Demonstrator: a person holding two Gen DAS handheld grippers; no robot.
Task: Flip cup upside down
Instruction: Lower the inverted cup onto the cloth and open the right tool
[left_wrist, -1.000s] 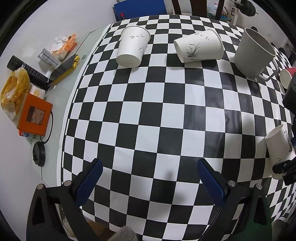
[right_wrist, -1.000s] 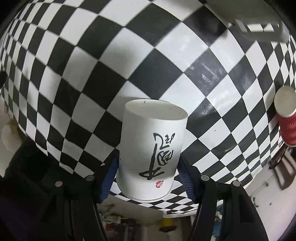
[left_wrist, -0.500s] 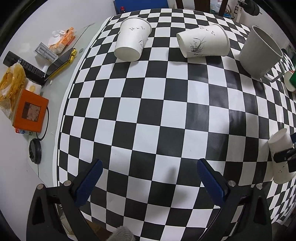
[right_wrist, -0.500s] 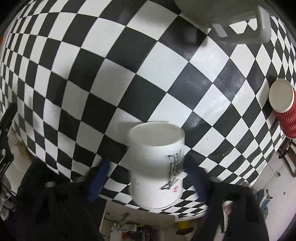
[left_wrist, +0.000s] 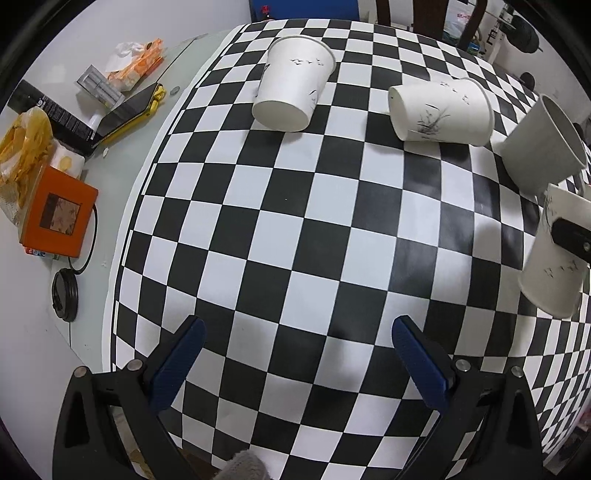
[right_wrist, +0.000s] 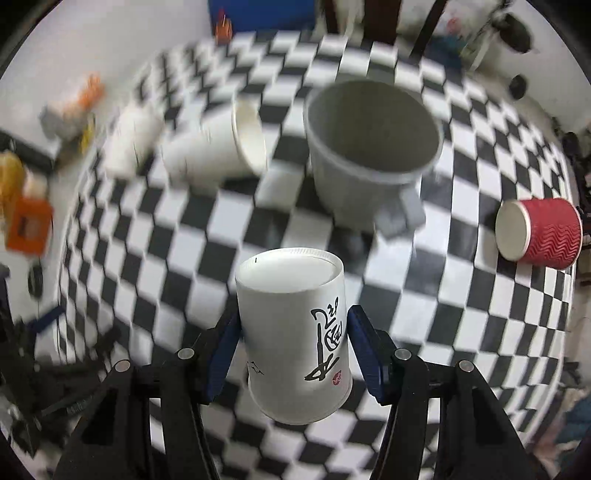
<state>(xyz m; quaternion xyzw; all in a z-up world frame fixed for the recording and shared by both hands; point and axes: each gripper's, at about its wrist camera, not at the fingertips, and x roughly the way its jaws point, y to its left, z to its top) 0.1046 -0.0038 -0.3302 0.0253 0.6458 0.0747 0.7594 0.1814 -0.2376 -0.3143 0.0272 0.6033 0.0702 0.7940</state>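
On the left, the left gripper (left_wrist: 295, 354) hangs spread wide with nothing between its blue-padded fingers, over the glossy black-and-white checkered cloth (left_wrist: 295, 229). Two smooth white paper cups (left_wrist: 293, 83) lie there on their sides, beside one matte grey handled plastic mug (right_wrist: 369, 147) and one ribbed red paper cup (right_wrist: 539, 230). Further right, the right gripper (right_wrist: 293, 345) clamps the white paper cup with black calligraphy (right_wrist: 295, 332), base pointing forward, above the cloth.
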